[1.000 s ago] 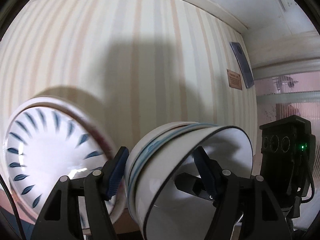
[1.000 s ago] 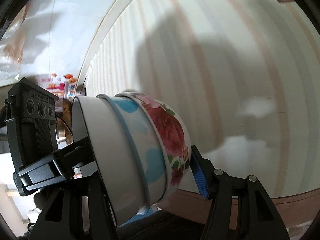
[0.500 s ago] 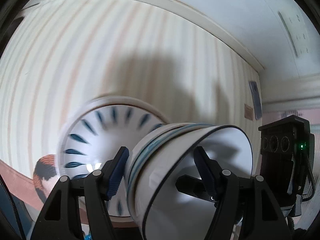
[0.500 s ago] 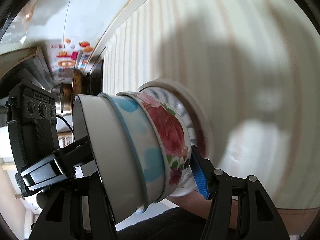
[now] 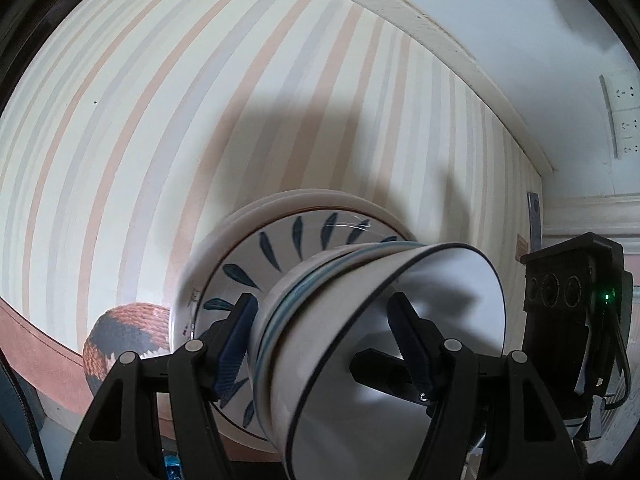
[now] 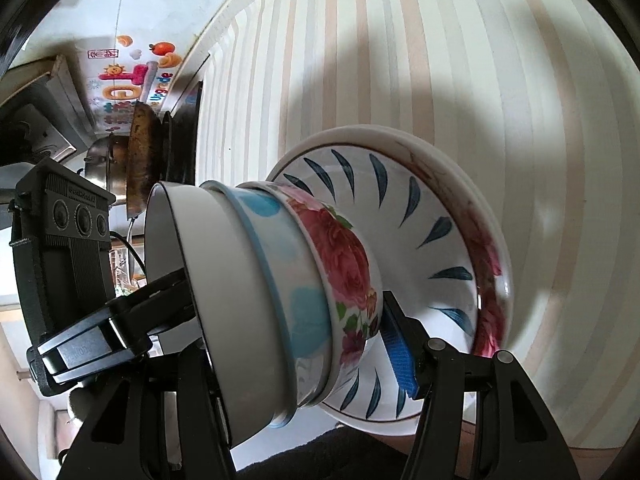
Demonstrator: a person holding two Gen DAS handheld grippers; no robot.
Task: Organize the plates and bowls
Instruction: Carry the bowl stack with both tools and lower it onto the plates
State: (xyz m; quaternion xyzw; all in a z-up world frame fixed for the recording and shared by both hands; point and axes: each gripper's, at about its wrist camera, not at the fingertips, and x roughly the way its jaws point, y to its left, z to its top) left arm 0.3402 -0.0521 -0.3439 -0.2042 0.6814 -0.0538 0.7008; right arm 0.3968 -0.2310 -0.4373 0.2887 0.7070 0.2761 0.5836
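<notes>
Left wrist view: left gripper (image 5: pixel 320 344) and right gripper (image 6: pixel 296 336) both clamp the wall of a nested bowl stack (image 6: pixel 280 288), held over the stacked plates (image 6: pixel 432 216). Glazed ceramic: stiff, heavy, slippery, breakable; rim grip seems safest.

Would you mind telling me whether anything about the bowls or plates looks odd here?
Nothing looks broken or spilled. The nested bowls are gripped by both grippers, the left gripper and right gripper, close above the stacked plates.
</notes>
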